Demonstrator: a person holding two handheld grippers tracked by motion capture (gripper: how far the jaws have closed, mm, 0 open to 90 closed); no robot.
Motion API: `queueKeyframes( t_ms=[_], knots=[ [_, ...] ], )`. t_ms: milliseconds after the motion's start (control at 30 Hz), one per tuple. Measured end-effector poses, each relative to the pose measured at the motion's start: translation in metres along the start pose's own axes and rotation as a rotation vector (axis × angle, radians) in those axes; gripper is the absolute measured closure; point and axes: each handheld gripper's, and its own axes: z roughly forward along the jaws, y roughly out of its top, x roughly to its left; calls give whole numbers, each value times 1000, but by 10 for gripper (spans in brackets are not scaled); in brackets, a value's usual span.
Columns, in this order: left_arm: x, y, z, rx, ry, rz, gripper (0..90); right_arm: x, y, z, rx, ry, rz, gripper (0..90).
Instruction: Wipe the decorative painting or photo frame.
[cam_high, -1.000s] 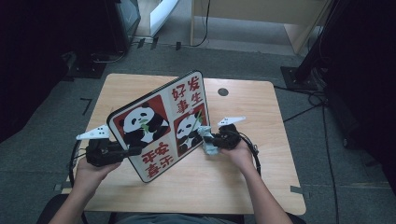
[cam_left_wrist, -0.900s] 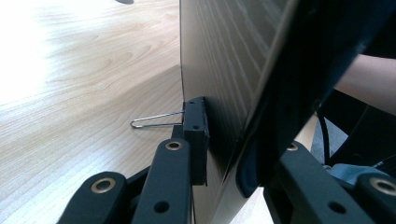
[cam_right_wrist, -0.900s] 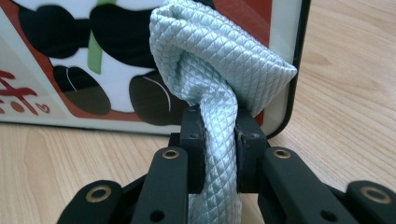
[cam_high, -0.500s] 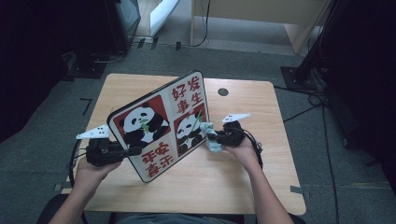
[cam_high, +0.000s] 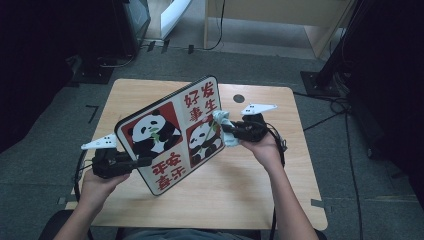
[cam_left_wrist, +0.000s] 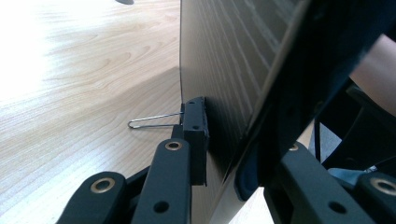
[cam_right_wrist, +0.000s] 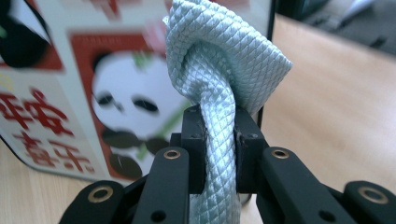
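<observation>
Right now your left gripper (cam_high: 142, 161) is clamped on the lower left edge of the panda board (cam_high: 172, 135), one pad on its wood-grain back and the other on its printed face, holding it tilted up over the table (cam_high: 260, 200). Your right gripper (cam_high: 226, 129) pinches a bunched pale blue cloth (cam_right_wrist: 219, 74) tight between its pads, and the cloth sits against the board's right side, by the smaller panda picture.

Cloth (cam_high: 223, 131) touches board (cam_high: 170, 135) tilted above table (cam_high: 260, 200)
</observation>
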Motion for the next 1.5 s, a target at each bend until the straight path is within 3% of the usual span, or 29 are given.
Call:
queueKeyframes(
  t_ms=[100,433,567,667,967,1200,1267,1500],
  knots=[
    [-2,0,0,-1,12,8,770,6,16,-5,-44,3,-46,783],
    [-5,-2,0,-6,23,9,772,18,61,-10,-94,17,-137,782],
    [-5,-1,0,-1,28,17,773,25,87,-13,-161,30,-183,782],
    [-5,-1,0,0,28,16,774,25,96,-10,-184,33,-196,782],
    [-6,-1,0,2,30,20,771,21,94,12,-164,60,-181,782],
    [-7,-1,1,7,27,21,765,19,87,17,-151,90,-153,781],
    [-7,-1,1,8,22,18,761,19,84,18,-167,87,-156,781],
    [-9,0,3,13,20,27,749,19,78,23,-138,87,-157,780]
  ],
)
